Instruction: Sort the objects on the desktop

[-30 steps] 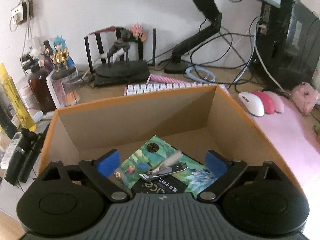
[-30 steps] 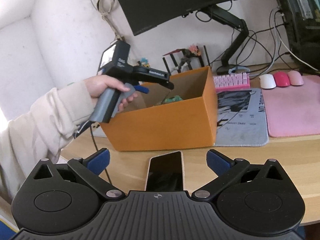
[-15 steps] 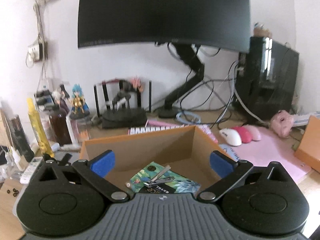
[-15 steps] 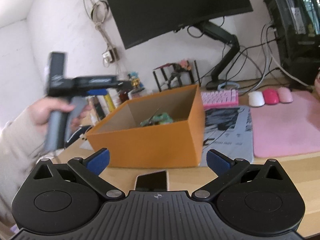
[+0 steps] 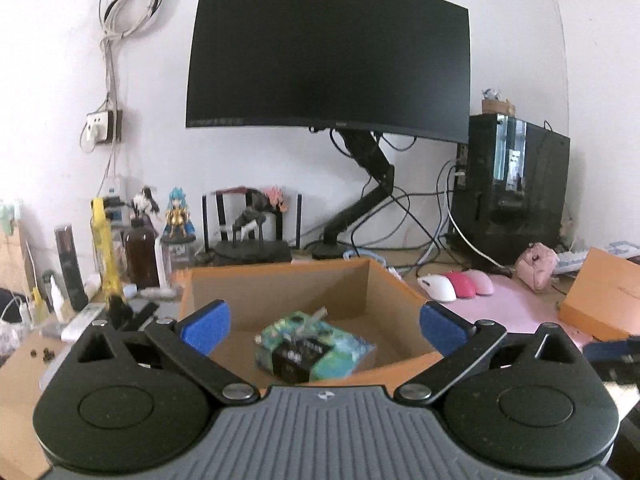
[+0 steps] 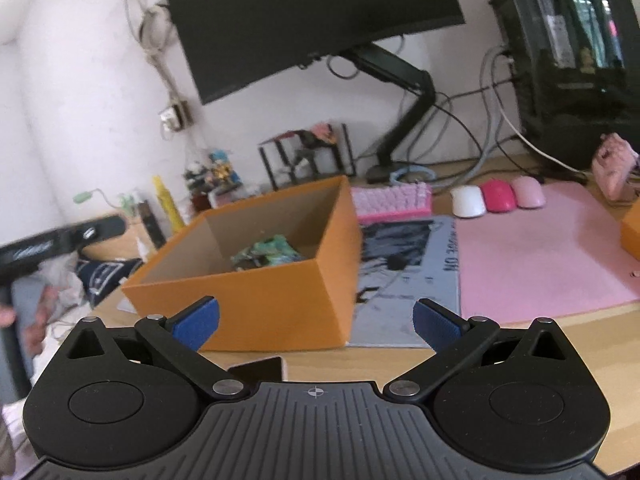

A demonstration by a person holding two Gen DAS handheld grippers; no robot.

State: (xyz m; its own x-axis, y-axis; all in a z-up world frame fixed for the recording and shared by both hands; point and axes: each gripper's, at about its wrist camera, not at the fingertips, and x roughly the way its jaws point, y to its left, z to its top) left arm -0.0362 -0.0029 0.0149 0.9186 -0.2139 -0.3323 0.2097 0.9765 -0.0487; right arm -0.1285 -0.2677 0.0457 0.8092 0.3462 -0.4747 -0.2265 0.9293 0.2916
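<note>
An open orange cardboard box (image 5: pixel 280 276) (image 6: pixel 264 304) stands on the desk. Inside it lies a green patterned packet (image 5: pixel 320 346) (image 6: pixel 268 254) with a small metal tool on top. My left gripper (image 5: pixel 324 322) is open and empty, held back from the box's near edge. My right gripper (image 6: pixel 314 320) is open and empty too, in front of the box's orange side. A phone (image 6: pixel 260 368) lies flat on the wood just below the right gripper, mostly hidden by its body. The left gripper's body shows blurred at the far left of the right wrist view.
A black monitor (image 5: pixel 328 64) on an arm hangs over the desk's back. A pink keyboard (image 6: pixel 394 198), three mice (image 6: pixel 496 200), a pink mat (image 6: pixel 536 256) and a grey mat (image 6: pixel 408 276) lie right of the box. Bottles and figurines (image 5: pixel 140 232) crowd the left. Another orange box (image 5: pixel 600 292) sits far right.
Both grippers have drawn back and tilted up from the box. The left gripper no longer reaches over the box. The phone has slid further under the right gripper's body.
</note>
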